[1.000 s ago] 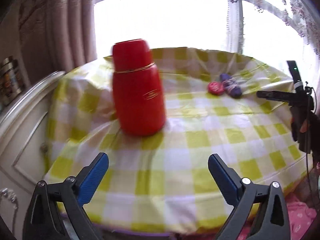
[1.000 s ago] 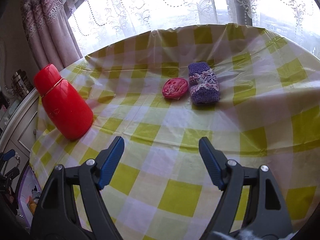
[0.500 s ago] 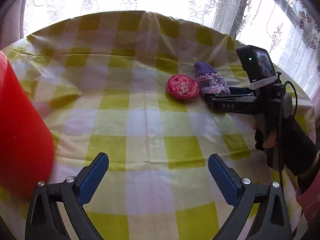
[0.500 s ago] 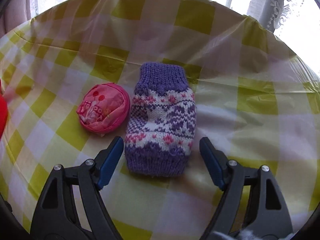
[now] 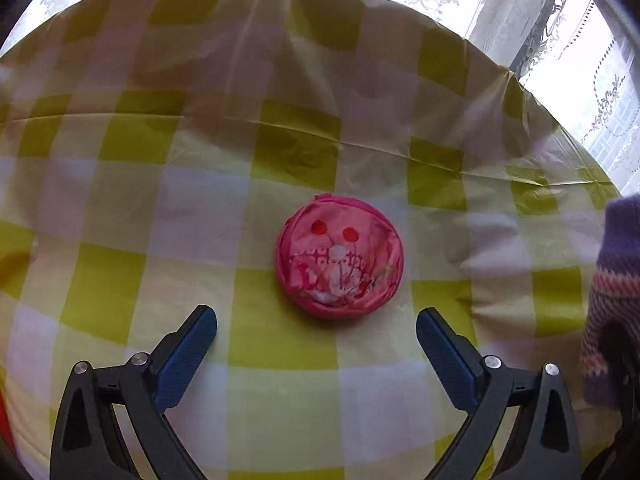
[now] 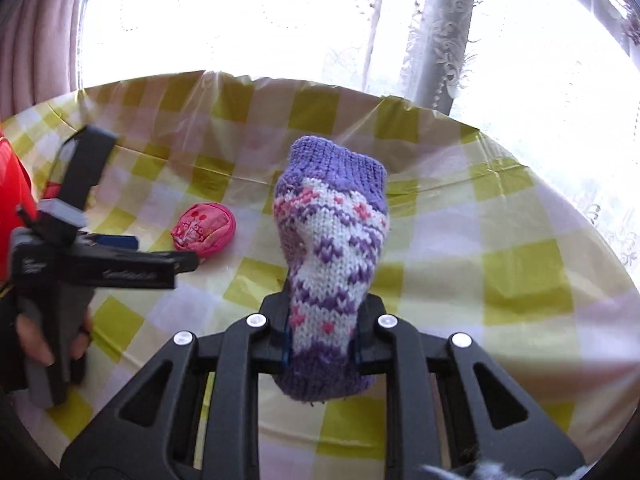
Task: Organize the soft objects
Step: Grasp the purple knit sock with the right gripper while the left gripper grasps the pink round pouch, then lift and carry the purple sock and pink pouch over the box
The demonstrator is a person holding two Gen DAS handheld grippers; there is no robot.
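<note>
A round pink pouch [image 5: 338,256] lies flat on the yellow-checked tablecloth [image 5: 120,184]. My left gripper [image 5: 316,330] is open just short of it, one finger to each side. The pouch also shows in the right wrist view [image 6: 204,229], left of centre. My right gripper [image 6: 322,346] is shut on a purple, white and pink knitted sleeve [image 6: 332,248], which it holds up off the table. The sleeve shows at the right edge of the left wrist view [image 5: 614,300]. My left gripper also shows at the left of the right wrist view [image 6: 132,254].
A red flask [image 6: 10,196] stands at the far left edge of the table. Lace curtains and a bright window [image 6: 280,20] lie behind the round table. The far table edge [image 5: 520,80] curves close behind the pouch.
My right gripper closed on the knitted sleeve and lifted it. My left gripper moved forward and right, up to the pink pouch, and stays open.
</note>
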